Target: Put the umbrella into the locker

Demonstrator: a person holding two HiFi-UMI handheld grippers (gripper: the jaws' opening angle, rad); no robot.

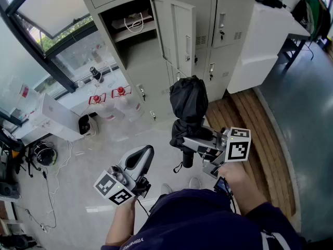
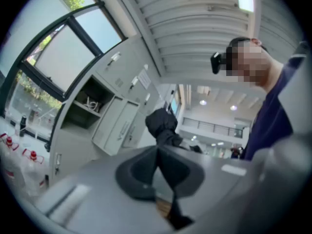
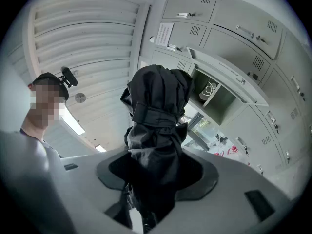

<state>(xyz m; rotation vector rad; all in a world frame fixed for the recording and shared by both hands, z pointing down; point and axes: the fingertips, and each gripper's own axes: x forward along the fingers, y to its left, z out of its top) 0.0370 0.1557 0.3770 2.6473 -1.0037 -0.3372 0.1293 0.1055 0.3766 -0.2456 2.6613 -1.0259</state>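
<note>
A folded black umbrella (image 1: 188, 100) stands upright in my right gripper (image 1: 196, 142), whose jaws are shut on its lower part just above the handle. In the right gripper view the umbrella (image 3: 158, 116) fills the gap between the jaws of the right gripper (image 3: 153, 179). My left gripper (image 1: 143, 159) hangs lower left of it, jaws shut with nothing held; its view shows the left gripper (image 2: 157, 169) with pads meeting and the umbrella (image 2: 162, 126) beyond. The grey locker's open compartment (image 1: 136, 33) lies ahead with its door (image 1: 179, 33) swung out; a white cord lies on its shelf.
Water bottles (image 1: 120, 102) with red caps and a white box (image 1: 58, 116) stand left of the locker base. A wooden platform (image 1: 250, 124) and a white cabinet (image 1: 260, 43) are at the right. A helmet (image 1: 44, 153) and cables lie on the floor at the left.
</note>
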